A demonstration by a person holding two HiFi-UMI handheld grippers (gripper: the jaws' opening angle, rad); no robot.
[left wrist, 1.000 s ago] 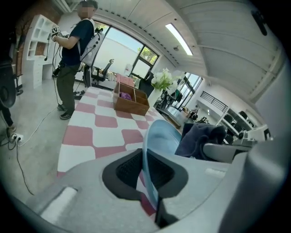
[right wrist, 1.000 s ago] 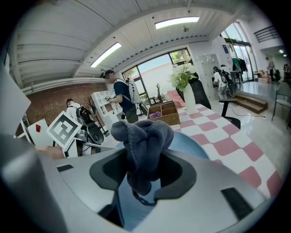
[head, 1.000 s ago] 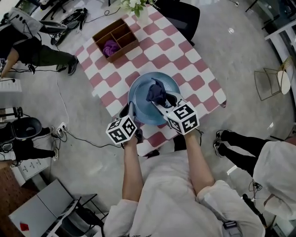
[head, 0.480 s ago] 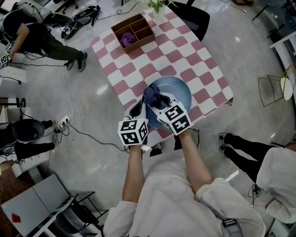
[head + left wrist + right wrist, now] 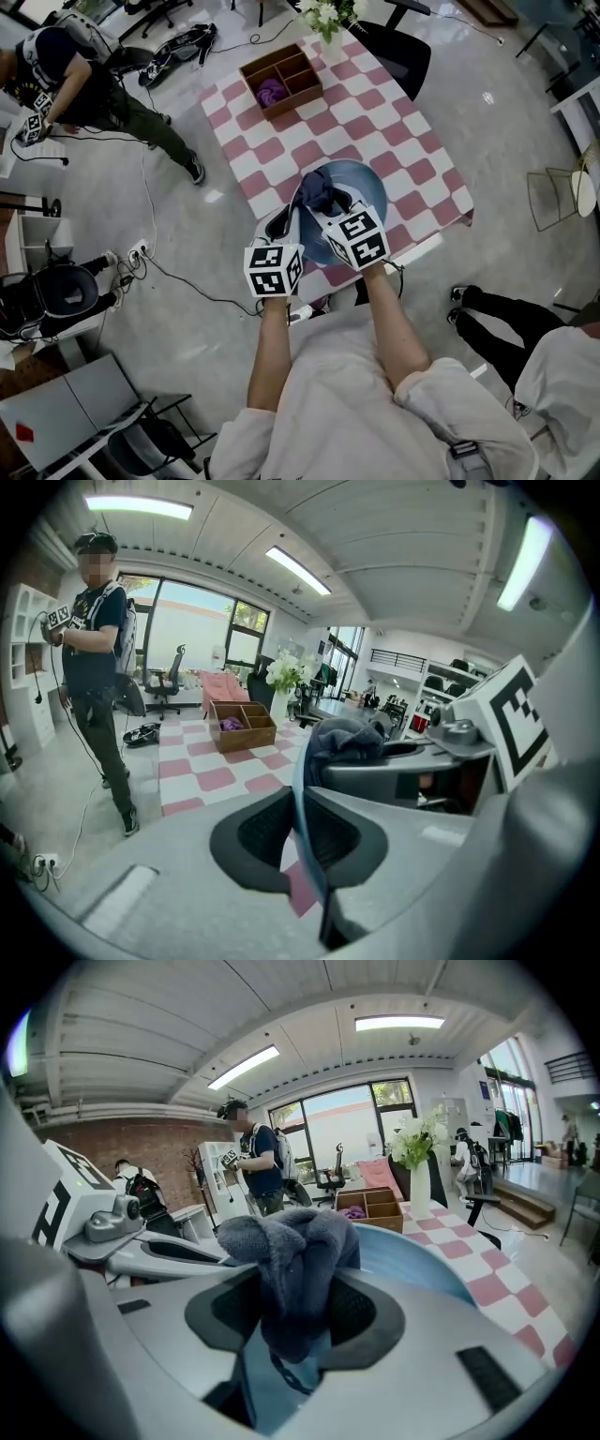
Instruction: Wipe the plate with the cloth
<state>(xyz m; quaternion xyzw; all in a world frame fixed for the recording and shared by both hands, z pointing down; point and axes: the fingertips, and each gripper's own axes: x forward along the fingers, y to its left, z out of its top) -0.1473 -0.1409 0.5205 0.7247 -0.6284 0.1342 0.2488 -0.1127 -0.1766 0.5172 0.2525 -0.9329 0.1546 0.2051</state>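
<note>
At the centre of the head view, the left gripper (image 5: 279,223) was clamped on the rim of the blue plate (image 5: 366,187), at the near edge of the checked table (image 5: 375,112). The right gripper (image 5: 330,208) pinched the dark cloth (image 5: 317,192) over the plate's face. Wiping well probably called for firm, overlapping sweeps against a steady rim hold.
</note>
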